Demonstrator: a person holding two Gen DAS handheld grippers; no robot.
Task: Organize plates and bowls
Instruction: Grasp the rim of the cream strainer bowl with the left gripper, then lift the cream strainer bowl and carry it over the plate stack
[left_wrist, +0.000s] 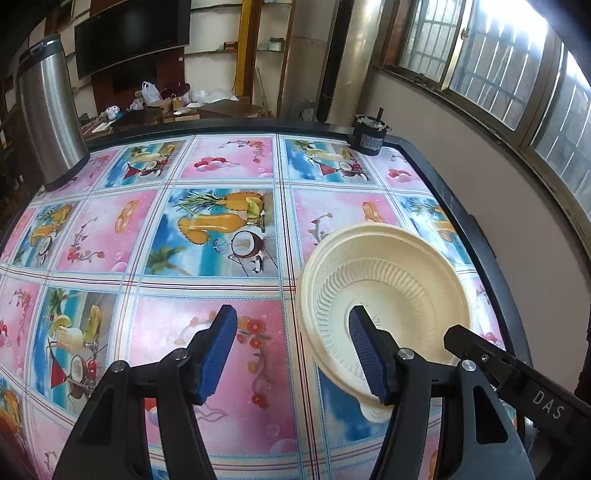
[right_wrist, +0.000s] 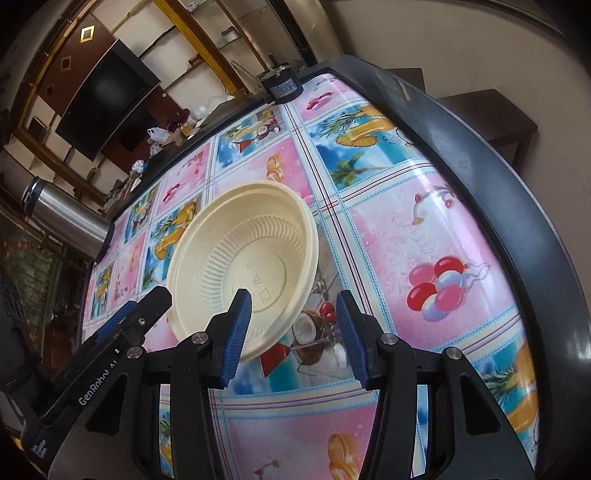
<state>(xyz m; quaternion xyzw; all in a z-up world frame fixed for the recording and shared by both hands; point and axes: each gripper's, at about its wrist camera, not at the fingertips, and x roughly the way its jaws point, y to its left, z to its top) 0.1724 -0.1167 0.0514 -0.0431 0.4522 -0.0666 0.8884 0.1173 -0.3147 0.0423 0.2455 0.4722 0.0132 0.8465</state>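
A stack of cream ribbed plastic bowls (left_wrist: 388, 291) sits on the patterned tablecloth (left_wrist: 207, 229) near the right edge of the table. It also shows in the right wrist view (right_wrist: 243, 258). My left gripper (left_wrist: 291, 350) is open, its right finger in front of the bowl's inside and its left finger over bare cloth. My right gripper (right_wrist: 293, 336) is open, its left finger in front of the bowl's near rim. Each gripper's body shows in the other's view: the right one (left_wrist: 517, 373), the left one (right_wrist: 122, 332). Neither holds anything.
A tall steel flask (left_wrist: 48, 118) stands at the far left corner, also in the right wrist view (right_wrist: 62, 221). A small dark round device (left_wrist: 369, 136) sits at the far right corner. The table's dark raised edge (left_wrist: 476, 236) runs close to the bowls.
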